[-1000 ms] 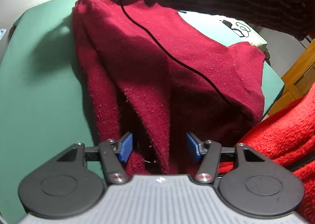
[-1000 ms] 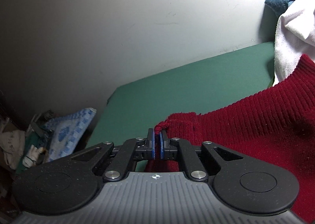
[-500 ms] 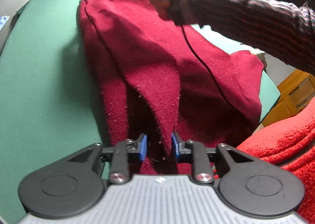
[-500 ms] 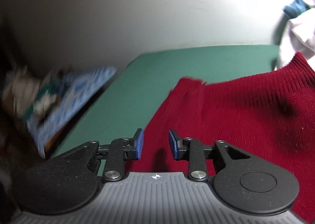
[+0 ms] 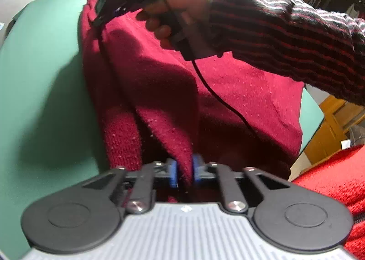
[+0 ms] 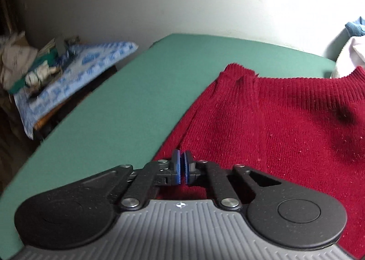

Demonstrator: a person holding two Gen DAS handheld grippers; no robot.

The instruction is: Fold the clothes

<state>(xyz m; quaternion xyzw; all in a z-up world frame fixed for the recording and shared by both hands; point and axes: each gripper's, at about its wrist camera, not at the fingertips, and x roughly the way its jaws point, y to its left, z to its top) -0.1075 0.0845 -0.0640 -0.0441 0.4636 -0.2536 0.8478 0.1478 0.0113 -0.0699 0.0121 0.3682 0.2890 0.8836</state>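
1. The dark red sweater [image 5: 239, 91] lies spread on the green table [image 5: 41, 82].
2. My left gripper [image 5: 184, 172] is clenched on a fold of its near edge.
3. My right gripper [image 6: 181, 168] hangs above the sweater, pads together with nothing between them.
4. A hand [image 5: 180, 15] in a striped sleeve [image 5: 285, 40] holds it.

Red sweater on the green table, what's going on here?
A person is folding a dark red knit sweater on a green table with two handheld grippers. The left gripper has its jaws clamped on a fold of the sweater at the near edge. The right gripper, held in a hand in a striped sleeve, hovers over the far end, jaws shut with nothing between them.
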